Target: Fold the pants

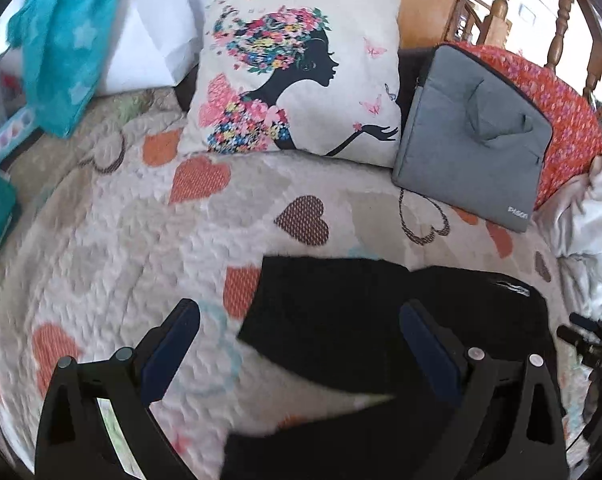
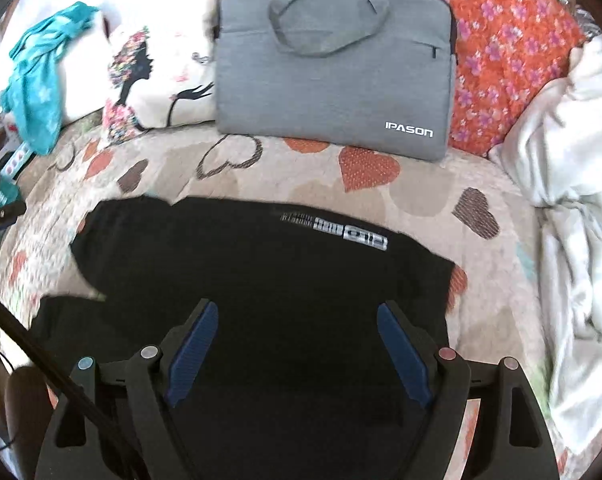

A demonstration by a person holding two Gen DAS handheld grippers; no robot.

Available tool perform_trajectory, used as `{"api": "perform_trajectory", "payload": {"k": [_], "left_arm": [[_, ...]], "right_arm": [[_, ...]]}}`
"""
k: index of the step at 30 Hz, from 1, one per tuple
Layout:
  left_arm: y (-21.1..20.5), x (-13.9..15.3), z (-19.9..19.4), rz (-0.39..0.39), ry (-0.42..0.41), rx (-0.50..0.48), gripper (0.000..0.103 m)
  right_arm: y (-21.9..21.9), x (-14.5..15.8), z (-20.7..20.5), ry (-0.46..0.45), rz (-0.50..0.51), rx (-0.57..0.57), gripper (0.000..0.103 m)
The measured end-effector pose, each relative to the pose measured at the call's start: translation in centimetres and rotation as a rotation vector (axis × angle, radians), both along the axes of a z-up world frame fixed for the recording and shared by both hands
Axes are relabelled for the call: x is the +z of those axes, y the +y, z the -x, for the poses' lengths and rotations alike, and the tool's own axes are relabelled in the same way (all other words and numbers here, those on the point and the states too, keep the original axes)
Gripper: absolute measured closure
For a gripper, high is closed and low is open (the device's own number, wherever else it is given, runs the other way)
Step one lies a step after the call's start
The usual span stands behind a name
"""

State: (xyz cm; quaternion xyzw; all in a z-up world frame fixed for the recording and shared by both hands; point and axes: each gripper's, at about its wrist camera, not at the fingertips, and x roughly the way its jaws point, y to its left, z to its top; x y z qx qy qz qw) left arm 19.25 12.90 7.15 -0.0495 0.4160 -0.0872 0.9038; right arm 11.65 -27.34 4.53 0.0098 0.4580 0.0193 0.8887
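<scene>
Both tools, left tool (image 1: 297, 344) and right tool (image 2: 297, 344), hang released over limp black pants (image 2: 261, 272); I'd pinch an edge.

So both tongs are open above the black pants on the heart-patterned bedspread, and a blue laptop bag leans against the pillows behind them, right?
Nearly. The laptop bag is grey, not blue, as the right wrist view shows plainly. The rest holds: the left tongs and right tongs are open above the black pants on the heart-patterned bedspread.
</scene>
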Motion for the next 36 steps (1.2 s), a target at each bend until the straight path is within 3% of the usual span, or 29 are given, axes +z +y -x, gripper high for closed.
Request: {"api": "perform_trajectory", "payload": {"k": [5,10,14,21,26,27,28,29,30,31,32,36], "left_arm": [[-0.2,-2.2,-3.8,-0.019,0.054,0.003,0.003],[0.3,-5.6,-8.4,0.063,0.155,-0.021,0.003],[0.4,-8.0,-11.4,0.082,0.208,-0.053,0.003],[-0.9,-11.1,-13.6,0.121,0.258,-0.138,0.003],[-2.2,-11.4,-14.1,0.08,0.241,-0.18,0.003],[-2.6,-11.4,-14.1,0.053,0.246,-0.201,0.006],[-3.0,-11.2,-13.9,0.005,0.231,-0.205,0.037],[-3.2,-11.0,-13.8,-0.03,0.219,-0.206,0.092],[-3.3,-10.9,-13.7,-0.037,0.227,-0.218,0.092],[-3.0,-10.6,-13.5,0.001,0.233,-0.225,0.093],[-3.0,-10.5,-13.4,0.001,0.224,-0.224,0.093],[-3.0,-9.1,-12.2,-0.025,0.177,-0.183,0.093]], "right_arm": [[-0.2,-1.6,-4.3,0.036,-0.047,0.044,0.017],[-0.1,-2.6,-8.0,0.063,-0.113,0.086,0.017],[-0.1,-3.5,-11.7,0.097,-0.126,0.099,0.017],[-0.1,-7.1,-16.9,0.198,-0.15,0.102,0.017],[1.4,-8.6,-16.9,0.207,-0.12,0.166,0.015],[1.7,-8.6,-16.6,0.206,-0.112,0.185,0.016],[1.9,-8.6,-16.2,0.204,-0.092,0.199,0.025],[2.4,-8.6,-15.7,0.201,-0.065,0.224,0.046],[2.6,-8.4,-15.2,0.198,-0.066,0.239,0.054],[2.6,-8.3,-14.9,0.203,-0.076,0.243,0.073],[2.5,-8.2,-14.6,0.21,-0.102,0.248,0.084],[2.6,-7.2,-13.7,0.191,-0.079,0.211,0.09]]}}
